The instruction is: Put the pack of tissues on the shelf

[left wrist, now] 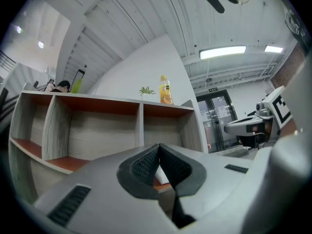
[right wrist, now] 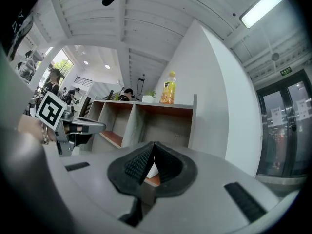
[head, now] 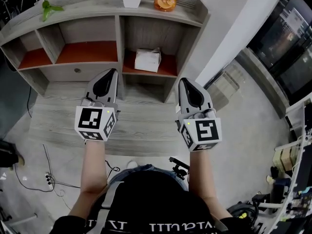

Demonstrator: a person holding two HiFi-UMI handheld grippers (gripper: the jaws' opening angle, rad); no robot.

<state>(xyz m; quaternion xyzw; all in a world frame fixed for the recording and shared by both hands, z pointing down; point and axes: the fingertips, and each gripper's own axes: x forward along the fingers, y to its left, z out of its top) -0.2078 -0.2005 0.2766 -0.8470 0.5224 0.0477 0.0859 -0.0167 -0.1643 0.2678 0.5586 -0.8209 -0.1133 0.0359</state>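
Shelf [head: 92,9]: grey wood-grain, curved top, red-brown boards.
Left gripper [head: 112,73]: clenched, empty; ribbed black pads [left wrist: 144,164] meet at the tip.
Pack of tissues [head: 147,60]: white, soft, rectangular; on the right compartment's board. Whole in head view; a sliver in gripper views.
Right gripper [head: 185,82]: clenched, empty.

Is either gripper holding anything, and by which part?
Nothing is held. The left gripper and right gripper are both shut and empty; the pack of tissues lies on the shelf.
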